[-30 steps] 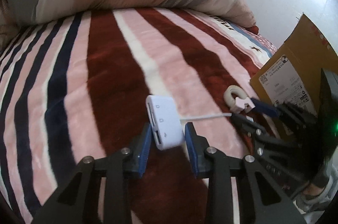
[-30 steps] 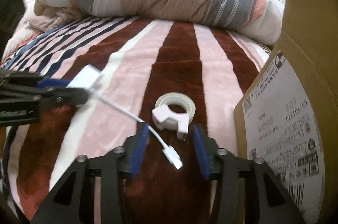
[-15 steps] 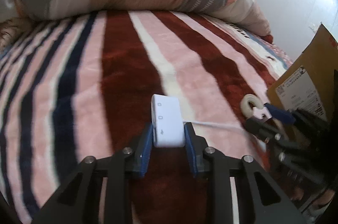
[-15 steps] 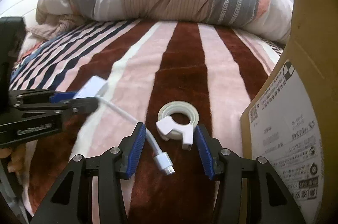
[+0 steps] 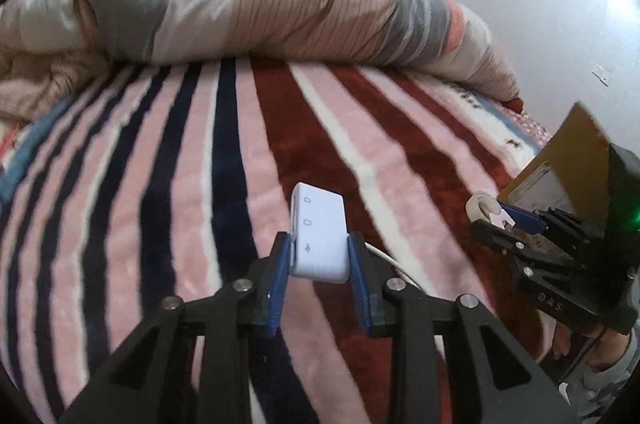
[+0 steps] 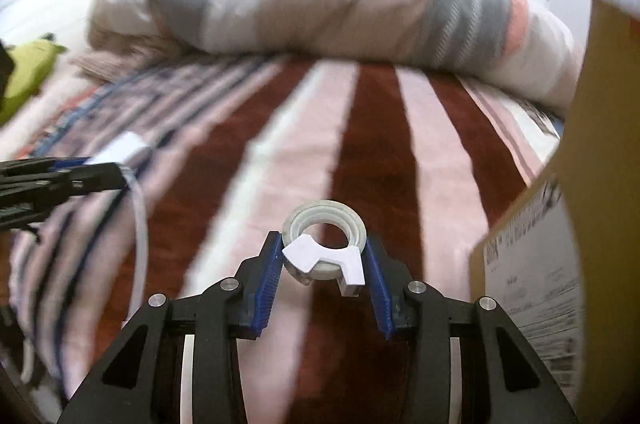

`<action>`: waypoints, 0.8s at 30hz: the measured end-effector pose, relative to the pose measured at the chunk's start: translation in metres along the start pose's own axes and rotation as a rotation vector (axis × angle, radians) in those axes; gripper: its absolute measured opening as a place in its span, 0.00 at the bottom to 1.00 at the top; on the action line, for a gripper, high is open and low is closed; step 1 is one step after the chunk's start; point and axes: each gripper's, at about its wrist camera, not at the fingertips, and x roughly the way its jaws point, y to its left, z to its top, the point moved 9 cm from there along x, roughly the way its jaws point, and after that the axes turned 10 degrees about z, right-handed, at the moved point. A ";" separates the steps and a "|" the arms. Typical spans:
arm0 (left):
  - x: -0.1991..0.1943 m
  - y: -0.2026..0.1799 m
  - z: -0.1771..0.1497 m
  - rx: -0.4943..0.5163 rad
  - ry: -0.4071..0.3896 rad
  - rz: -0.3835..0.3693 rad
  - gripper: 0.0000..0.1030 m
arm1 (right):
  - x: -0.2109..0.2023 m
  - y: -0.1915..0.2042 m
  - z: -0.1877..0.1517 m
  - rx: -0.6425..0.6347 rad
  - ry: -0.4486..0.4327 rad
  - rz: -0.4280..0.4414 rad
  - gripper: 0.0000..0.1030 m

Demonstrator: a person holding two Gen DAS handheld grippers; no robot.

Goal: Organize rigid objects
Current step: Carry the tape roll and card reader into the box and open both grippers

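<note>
The left gripper (image 5: 319, 256) is clamped on a white rectangular plastic adapter hub (image 5: 319, 238), held above the striped plush blanket (image 5: 180, 184). The right gripper (image 6: 322, 260) grasps a clear tape roll with white dispenser clip (image 6: 324, 246). Risk: the trailing white cable (image 6: 138, 224) may snag during transfer to the brown cardboard box (image 6: 600, 144), and the smooth hub could slip.

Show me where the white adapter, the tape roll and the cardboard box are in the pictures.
white adapter (image 5: 319, 236): left wrist view, on its flat top face.
tape roll (image 6: 325, 224): right wrist view, on the far rim of the ring.
cardboard box (image 6: 600, 144): right wrist view, on its plain brown side.
</note>
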 end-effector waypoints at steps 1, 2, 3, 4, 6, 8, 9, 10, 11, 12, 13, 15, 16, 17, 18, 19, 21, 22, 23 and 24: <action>-0.010 -0.001 0.006 0.005 -0.017 0.001 0.25 | -0.013 0.010 0.009 -0.019 -0.027 0.024 0.35; -0.022 -0.003 0.012 0.010 -0.036 0.000 0.25 | -0.023 0.016 0.015 -0.031 -0.047 0.036 0.35; -0.035 -0.007 0.019 0.017 -0.058 -0.003 0.25 | -0.034 0.022 0.022 -0.041 -0.070 0.054 0.35; -0.048 -0.012 0.026 0.026 -0.080 -0.008 0.25 | -0.048 0.028 0.028 -0.047 -0.097 0.076 0.35; -0.072 -0.027 0.038 0.044 -0.122 -0.032 0.25 | -0.076 0.035 0.040 -0.062 -0.150 0.101 0.36; -0.094 -0.047 0.050 0.059 -0.163 -0.071 0.25 | -0.106 0.036 0.050 -0.085 -0.208 0.098 0.36; -0.104 -0.060 0.056 0.065 -0.180 -0.102 0.25 | -0.119 0.033 0.053 -0.088 -0.232 0.096 0.36; -0.113 -0.071 0.061 0.071 -0.192 -0.134 0.25 | -0.132 0.028 0.055 -0.086 -0.254 0.092 0.36; -0.120 -0.085 0.066 0.079 -0.203 -0.166 0.25 | -0.146 0.021 0.057 -0.080 -0.275 0.086 0.35; -0.127 -0.102 0.071 0.092 -0.213 -0.195 0.25 | -0.158 0.013 0.057 -0.074 -0.291 0.075 0.36; -0.132 -0.117 0.075 0.110 -0.221 -0.212 0.25 | -0.172 0.001 0.056 -0.066 -0.311 0.054 0.36; -0.137 -0.149 0.082 0.152 -0.231 -0.236 0.25 | -0.192 -0.018 0.054 -0.053 -0.335 0.012 0.36; -0.137 -0.164 0.084 0.173 -0.230 -0.248 0.25 | -0.203 -0.033 0.050 -0.042 -0.343 -0.018 0.36; -0.137 -0.178 0.086 0.189 -0.227 -0.257 0.25 | -0.209 -0.044 0.047 -0.033 -0.344 -0.036 0.36; -0.135 -0.194 0.087 0.207 -0.222 -0.271 0.25 | -0.214 -0.055 0.043 -0.023 -0.343 -0.054 0.36; -0.133 -0.208 0.088 0.220 -0.215 -0.285 0.25 | -0.219 -0.066 0.038 -0.015 -0.336 -0.074 0.36; -0.126 -0.237 0.090 0.249 -0.199 -0.305 0.25 | -0.223 -0.089 0.025 -0.003 -0.306 -0.107 0.36; -0.123 -0.248 0.090 0.260 -0.191 -0.312 0.25 | -0.222 -0.099 0.018 0.000 -0.284 -0.116 0.36; -0.119 -0.259 0.090 0.271 -0.179 -0.319 0.25 | -0.219 -0.108 0.013 0.001 -0.264 -0.121 0.36; -0.112 -0.272 0.090 0.282 -0.161 -0.324 0.25 | -0.216 -0.116 0.007 0.001 -0.243 -0.124 0.36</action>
